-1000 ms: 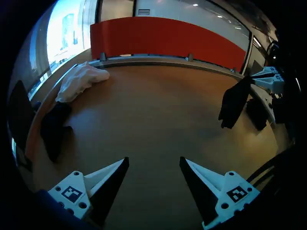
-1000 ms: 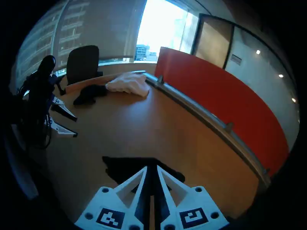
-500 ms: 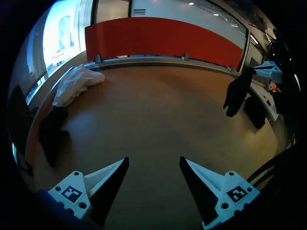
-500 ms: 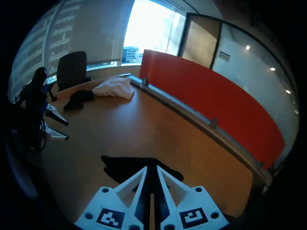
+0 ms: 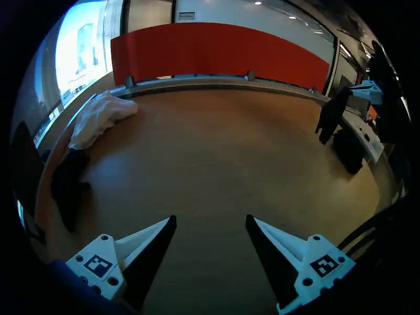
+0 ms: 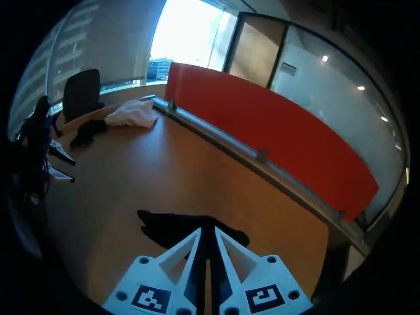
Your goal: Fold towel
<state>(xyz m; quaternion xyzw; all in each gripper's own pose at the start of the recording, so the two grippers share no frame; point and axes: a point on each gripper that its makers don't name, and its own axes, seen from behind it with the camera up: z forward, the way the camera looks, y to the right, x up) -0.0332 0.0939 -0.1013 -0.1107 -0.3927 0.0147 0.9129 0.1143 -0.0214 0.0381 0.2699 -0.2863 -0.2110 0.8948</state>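
Above the table [image 5: 220, 142], right gripper [image 6: 208, 229] fingers clench a dark towel [image 6: 163, 228]; left gripper [image 5: 210, 217] fingers spread apart.

The right claw [image 6: 208, 236], clamped on the dark towel [image 5: 329, 114], has risen and drawn farther along the red divider [image 5: 220, 50], away from the white cloth pile [image 5: 97, 118].

The dark towel [image 6: 163, 228] is gripped at one edge between the closed fingers of the right tool [image 6: 209, 231]; seen from the left gripper view it hangs limp and bunched in a narrow drape; it is raised over the right end of the wooden desk [image 5: 220, 152].
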